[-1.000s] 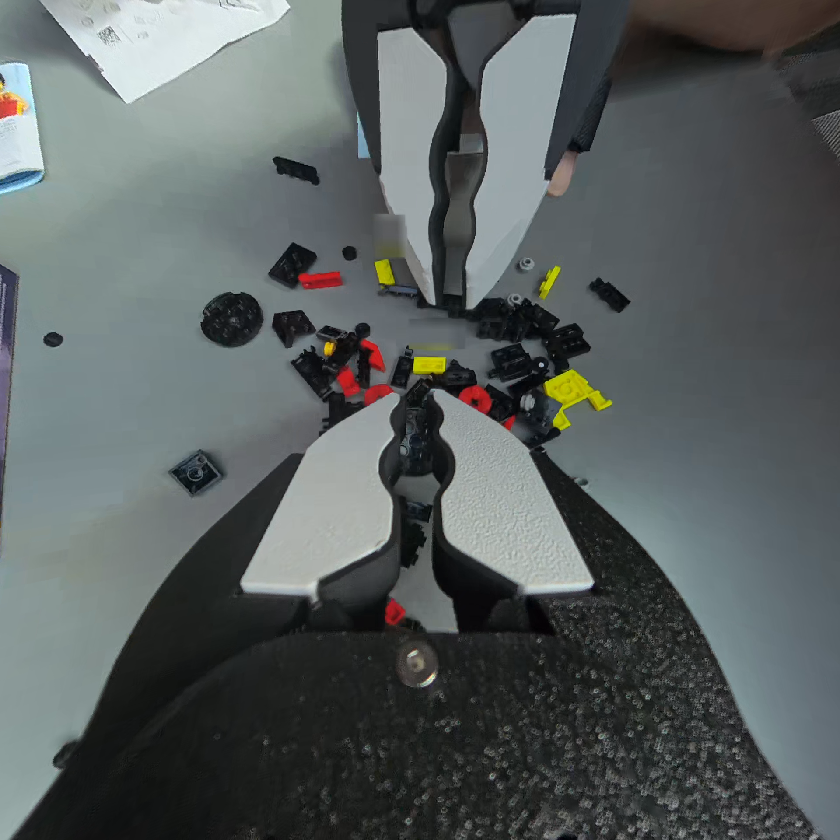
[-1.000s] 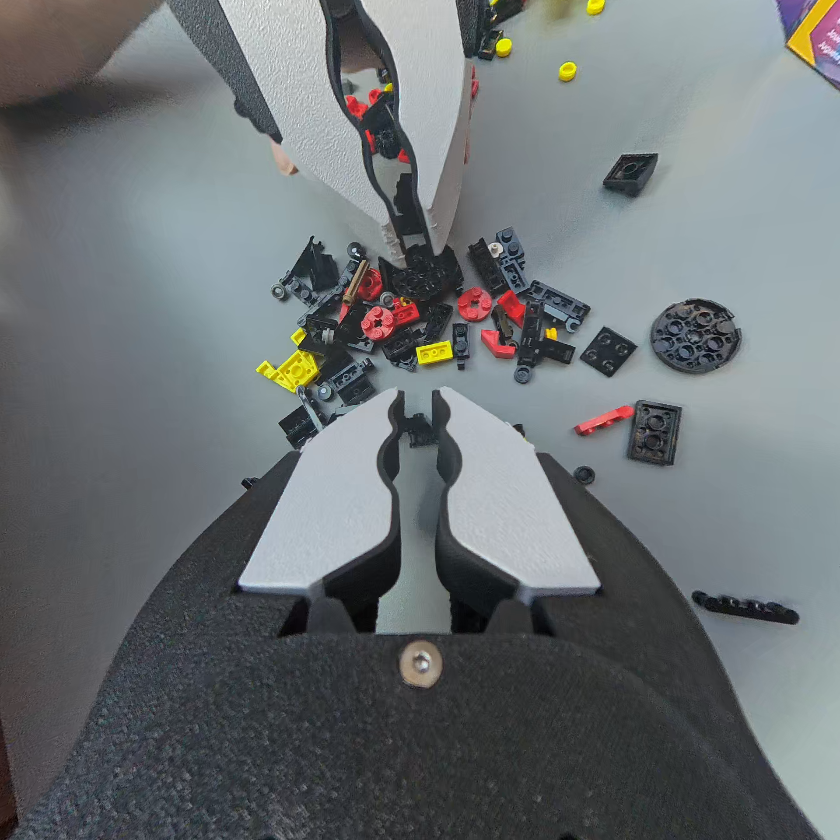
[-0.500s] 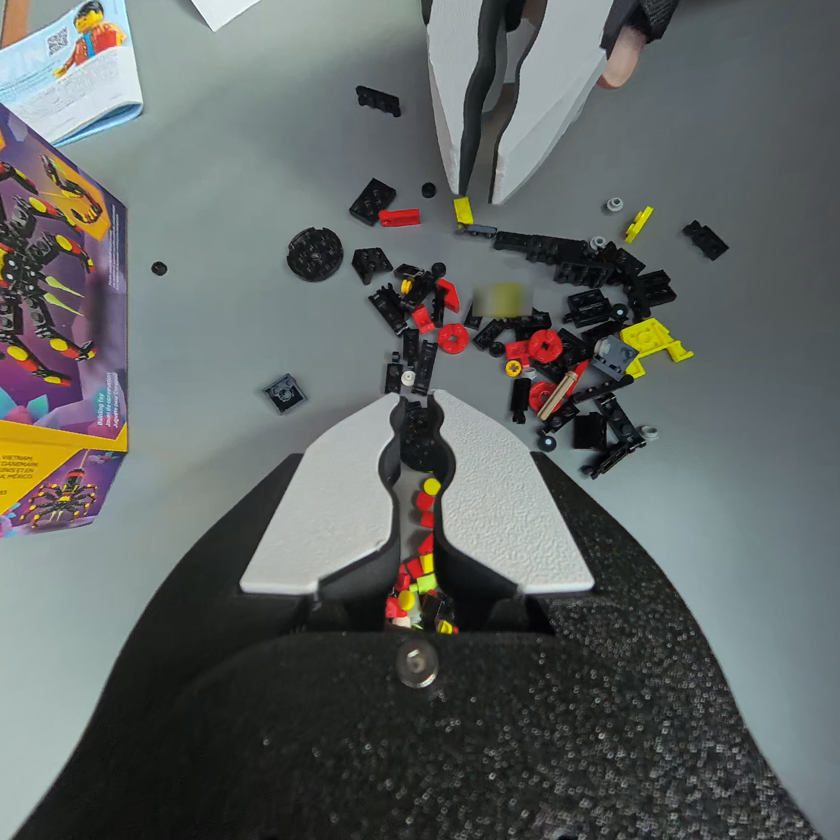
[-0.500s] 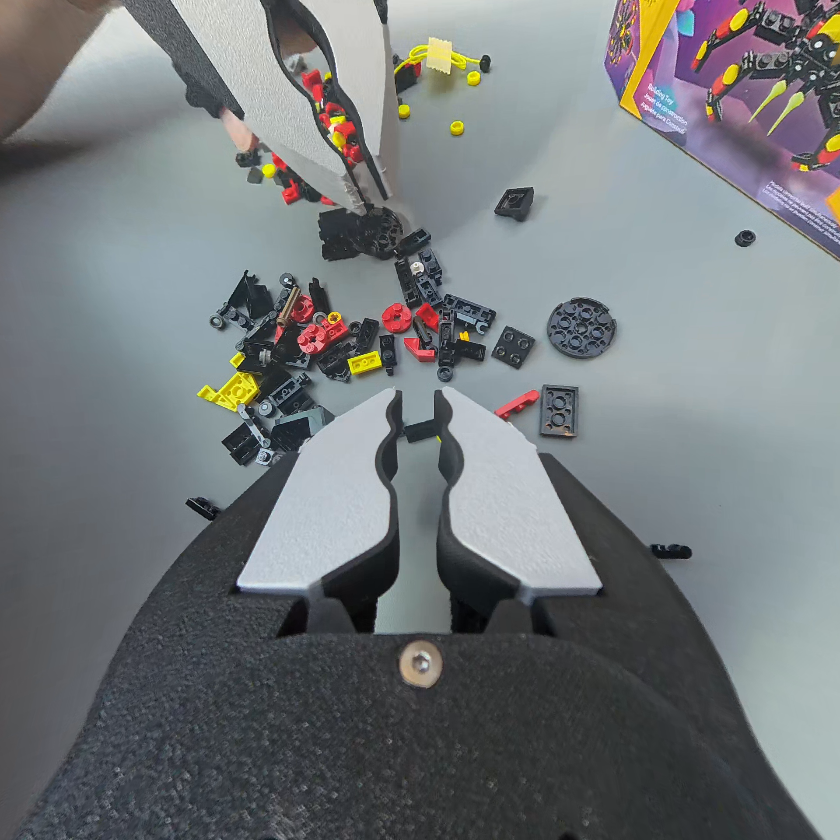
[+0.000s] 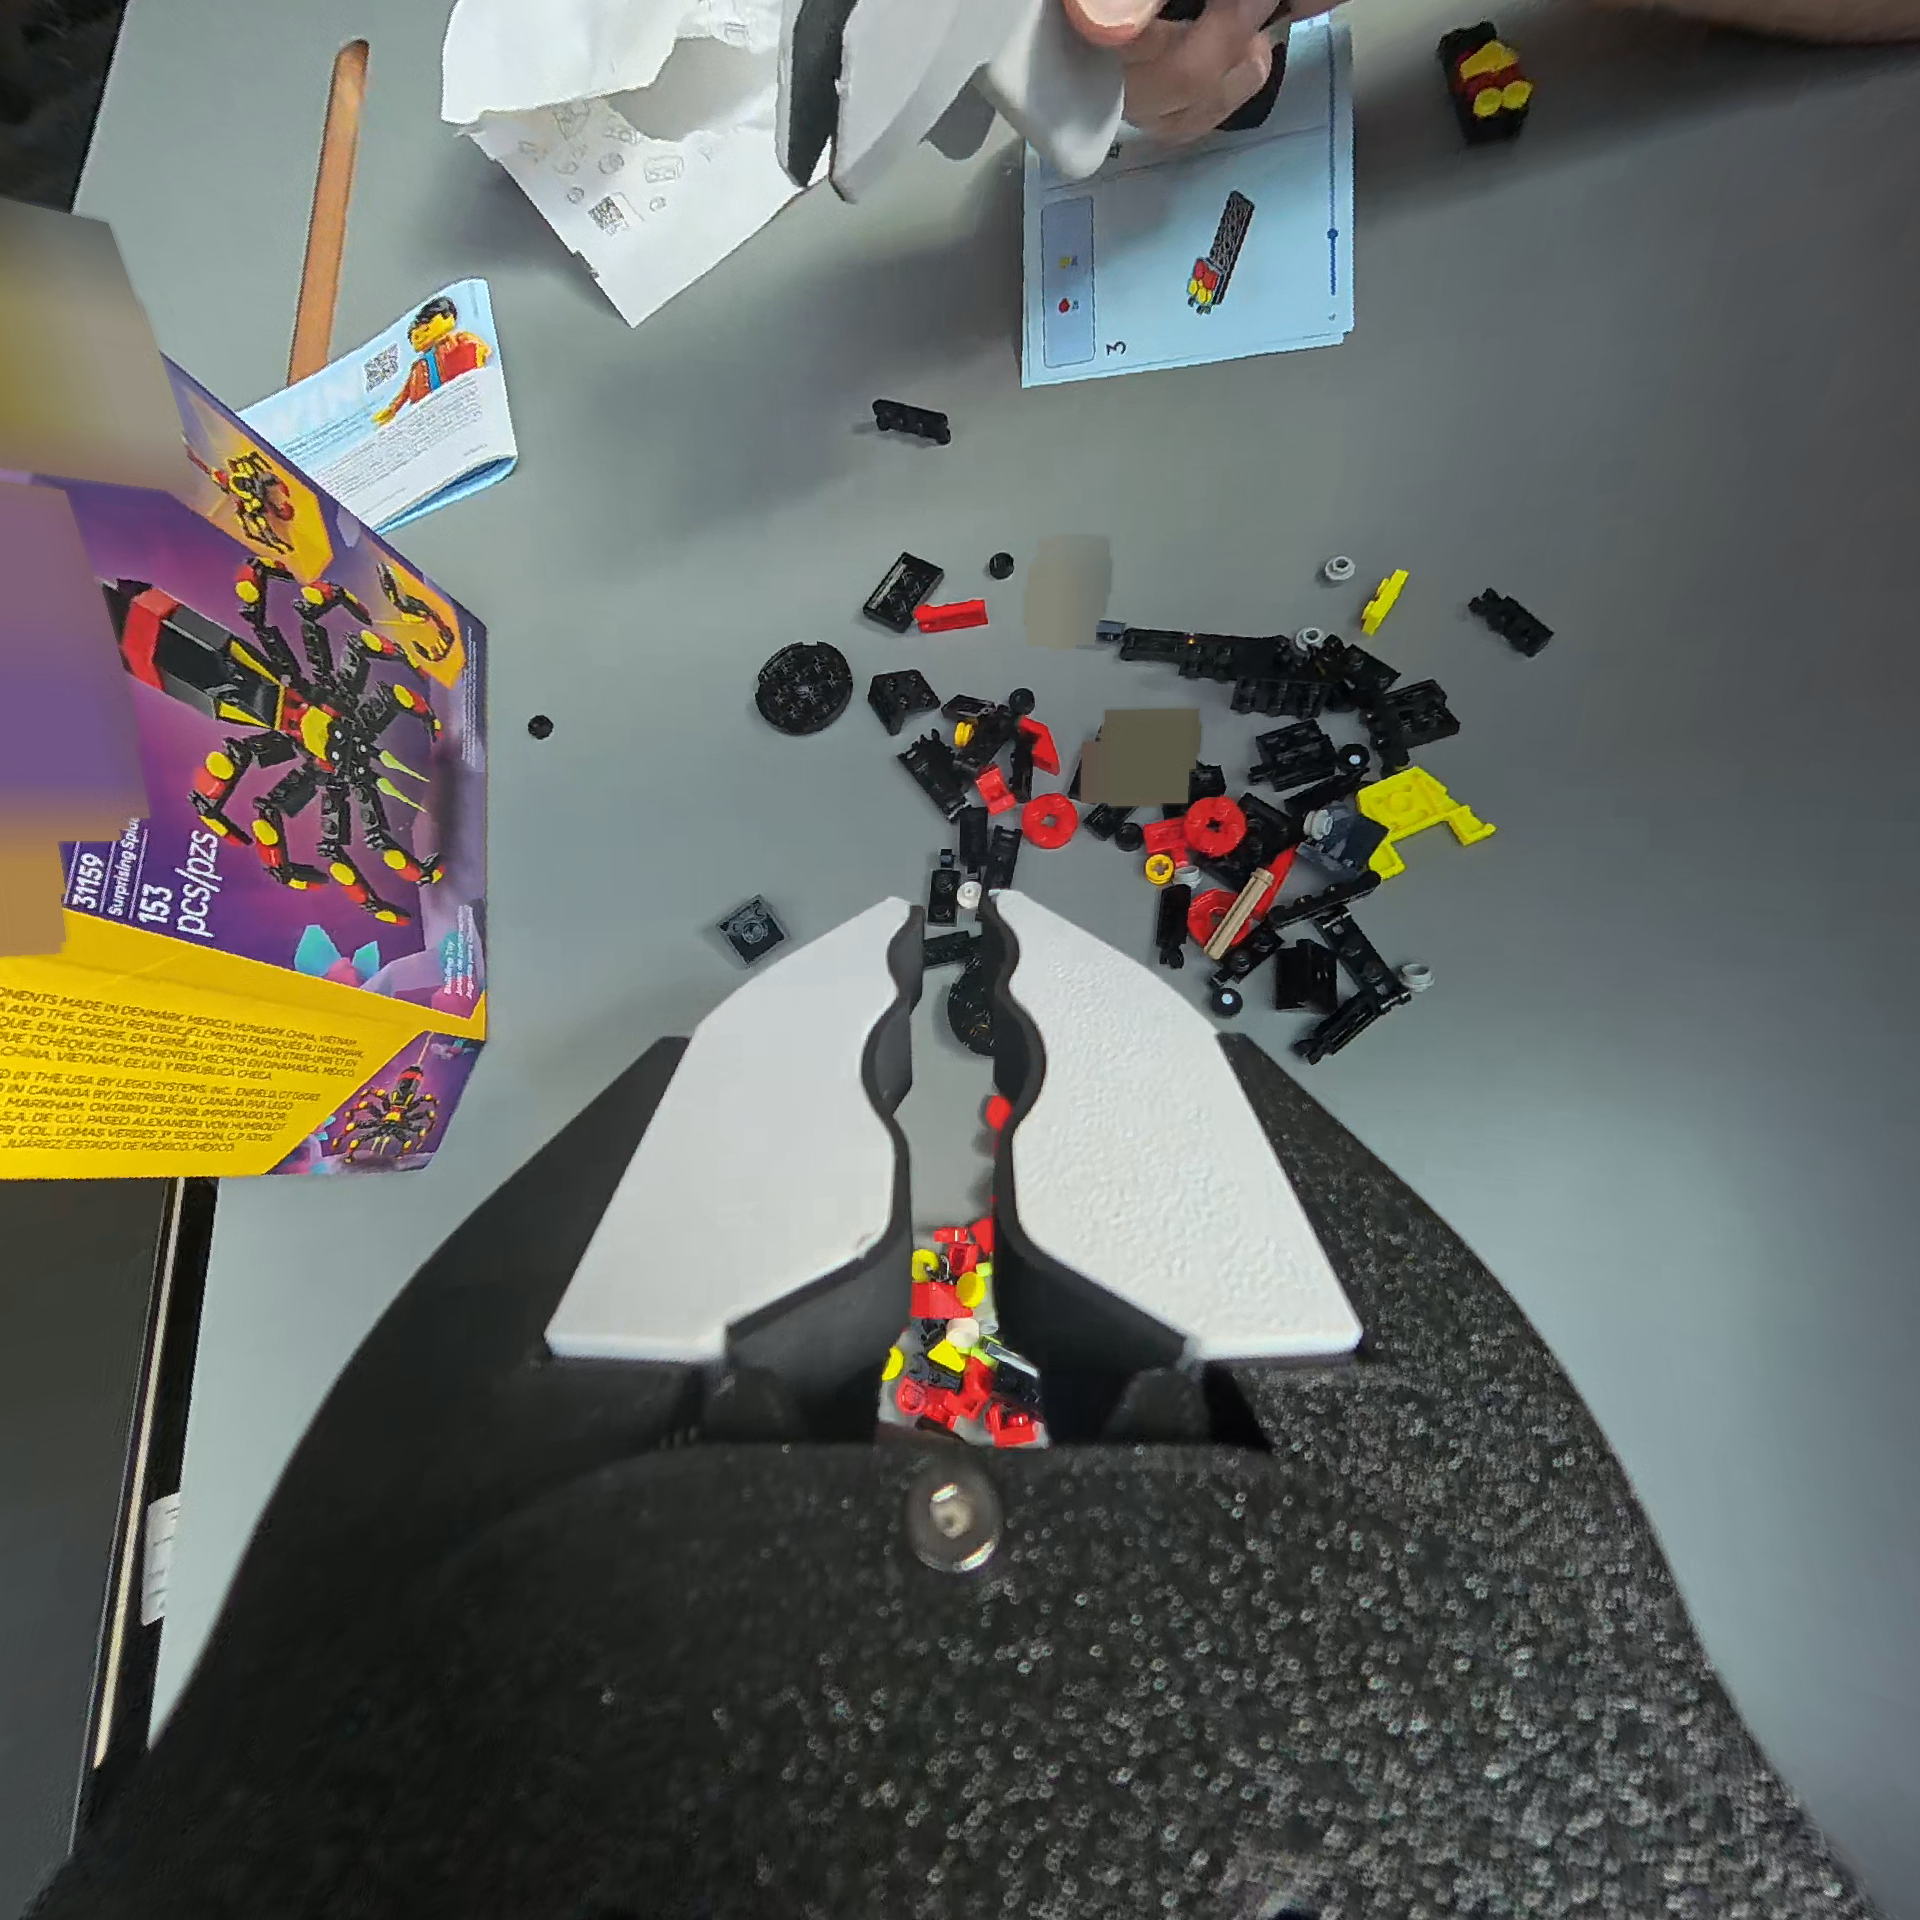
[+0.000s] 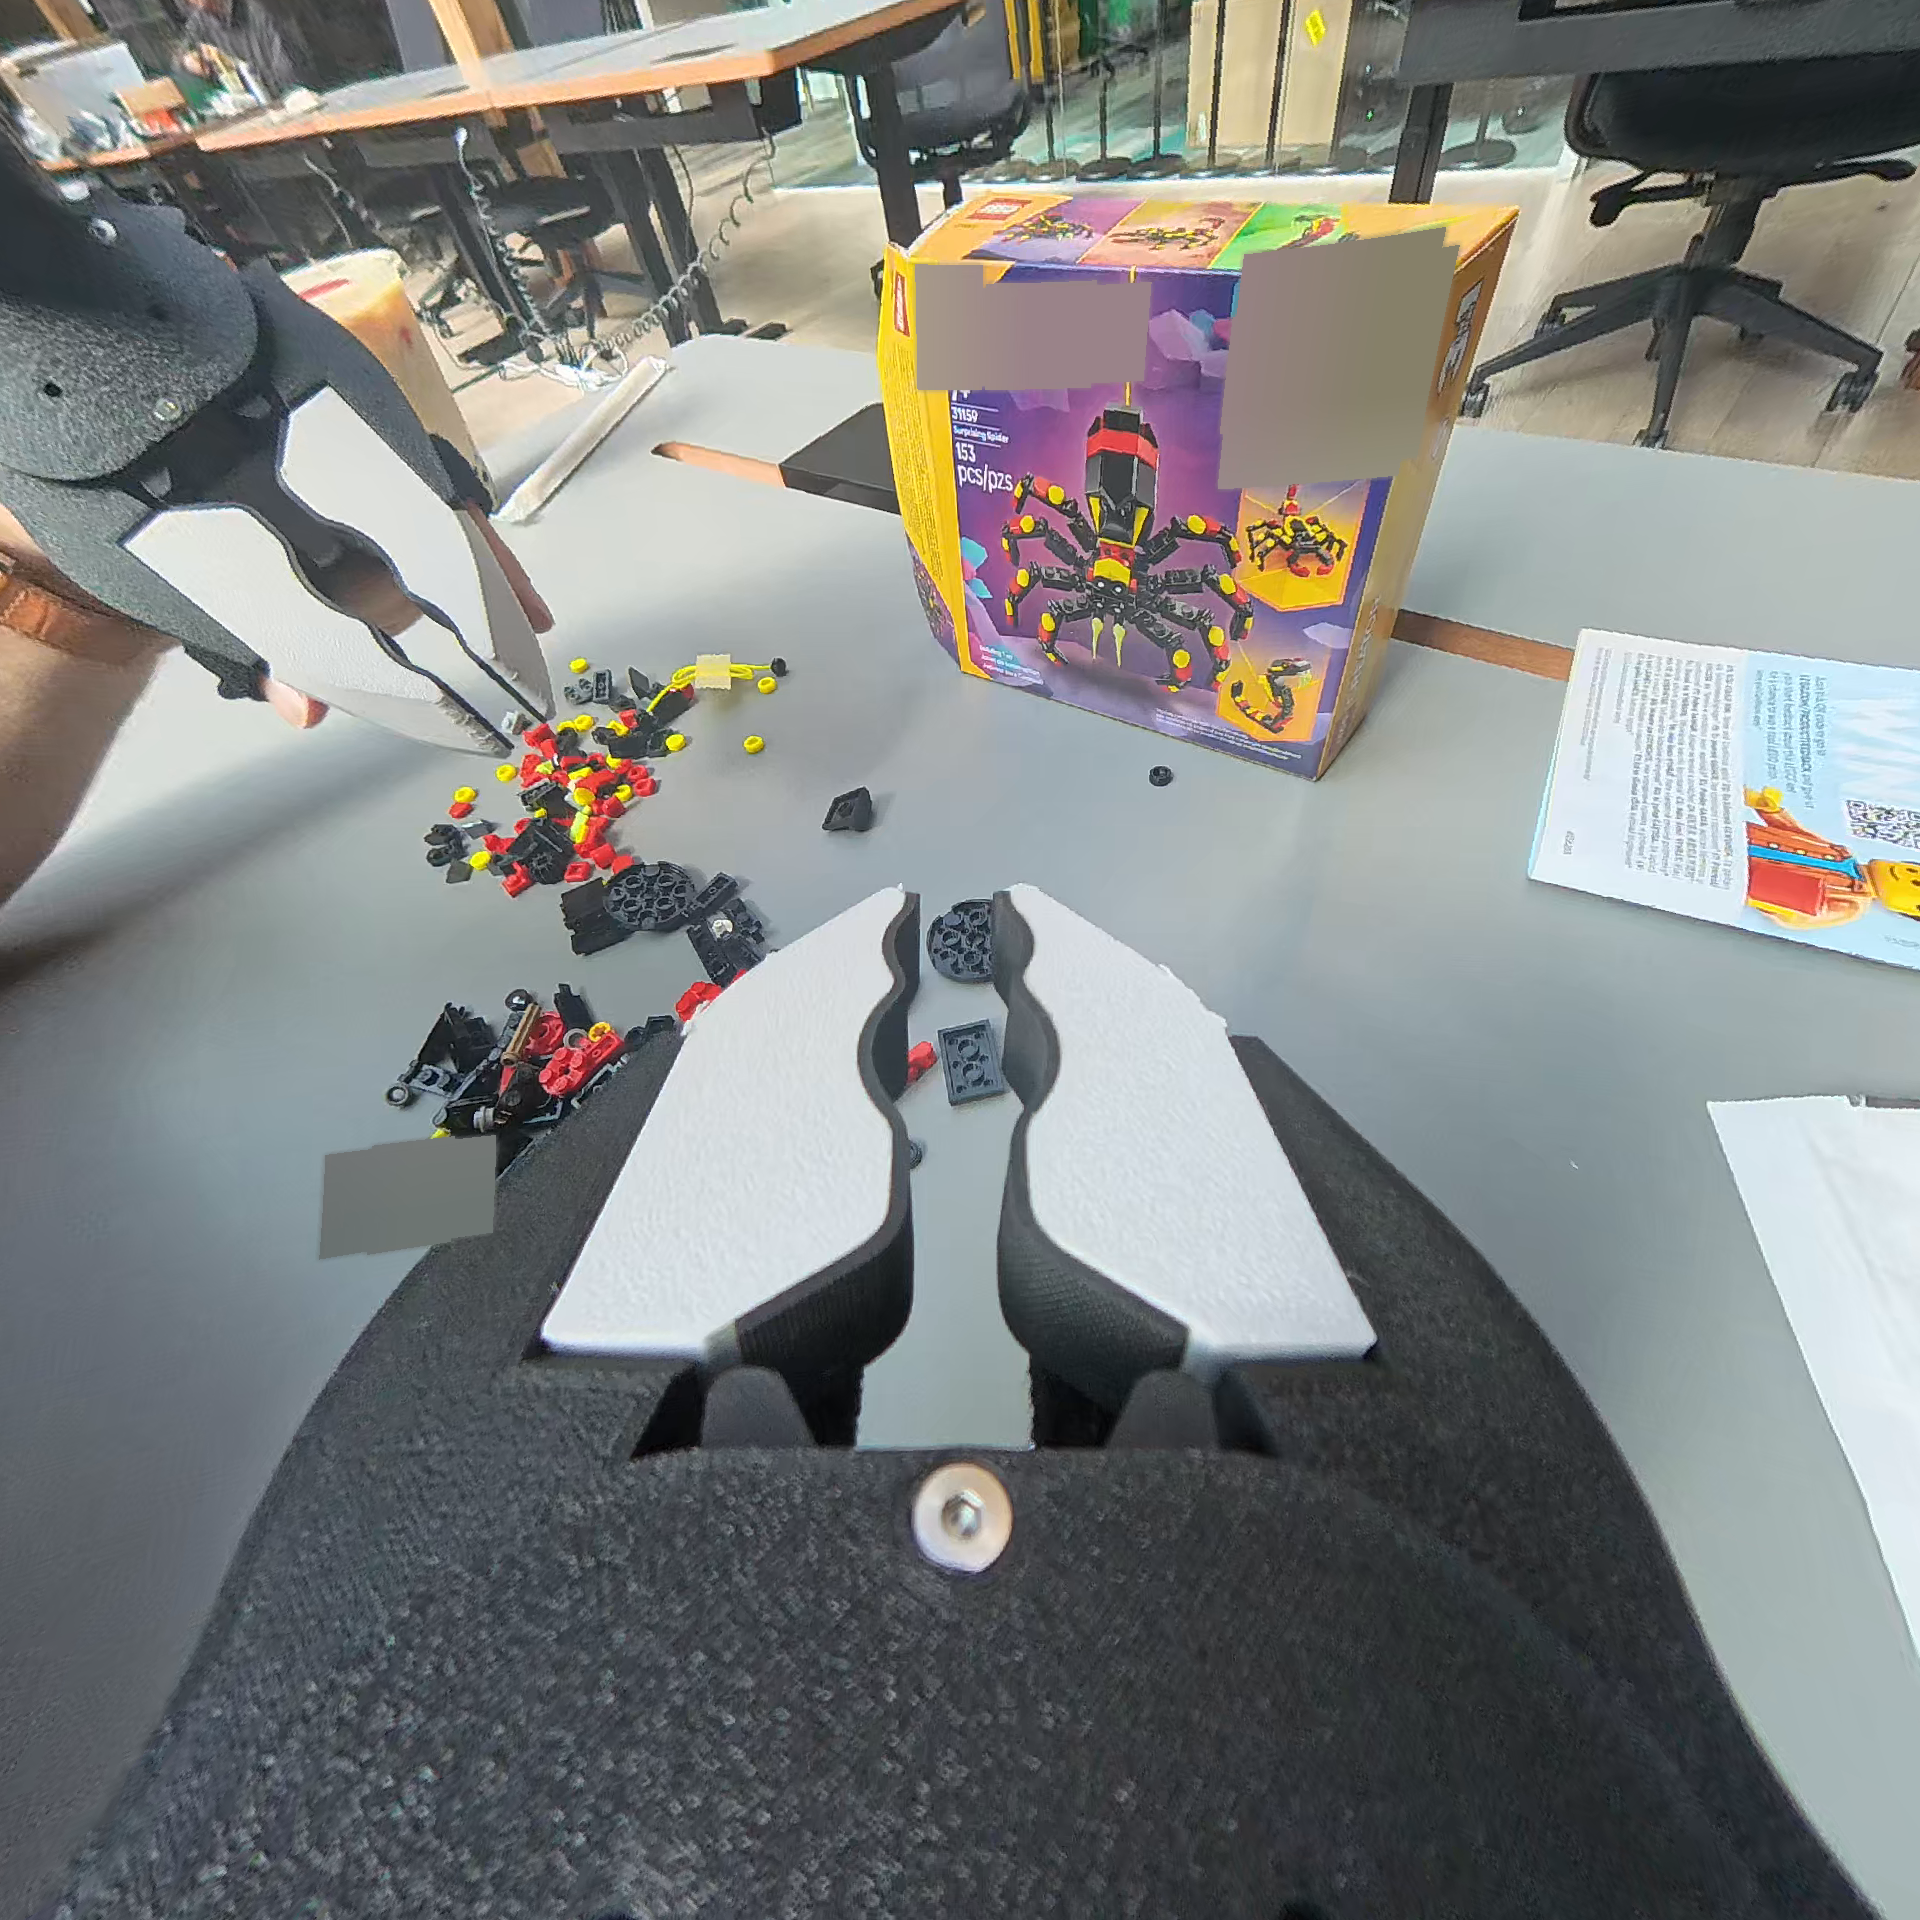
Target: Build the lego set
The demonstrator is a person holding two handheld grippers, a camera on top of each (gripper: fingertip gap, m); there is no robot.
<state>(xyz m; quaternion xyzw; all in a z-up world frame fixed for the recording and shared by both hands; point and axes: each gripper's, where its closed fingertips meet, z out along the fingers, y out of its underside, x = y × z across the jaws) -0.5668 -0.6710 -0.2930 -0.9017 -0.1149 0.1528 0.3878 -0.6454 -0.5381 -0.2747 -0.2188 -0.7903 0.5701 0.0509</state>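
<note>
Loose black, red and yellow Lego pieces (image 5: 1247, 810) lie in a pile on the grey table, also in the right wrist view (image 6: 499, 1060). A second pile of small red and yellow pieces (image 6: 571, 779) lies under my left gripper (image 6: 520, 722). That gripper (image 5: 951, 904) hovers above the table, jaws a narrow gap apart and empty. A black round plate with black bits on it (image 6: 649, 894) lies on the table just past its tips (image 5: 971, 1013). My right gripper (image 6: 956, 894) is raised, narrowly open and empty; it looks blurred in the left wrist view (image 5: 831, 177).
The set's box (image 6: 1164, 499) stands at the table's far side. An open instruction page (image 5: 1184, 260), a small built block (image 5: 1486, 78), a blue leaflet (image 6: 1745, 800) and torn white paper (image 5: 644, 156) lie around. Another round plate (image 6: 961, 935) and a dark plate (image 6: 971, 1060) lie beyond my right fingers. There is about 15 centimetres between the tips of the two grippers. From my right tips it is roughly 10 centimetres to the dark plate (image 6: 971, 1060); from my left, 15 centimetres. It turns up in the left wrist view (image 5: 902, 597) as well.
Both grippers have lifted and drawn back from the main pile. My left gripper brought the black round plate out toward the red and yellow pile and has come off it.
</note>
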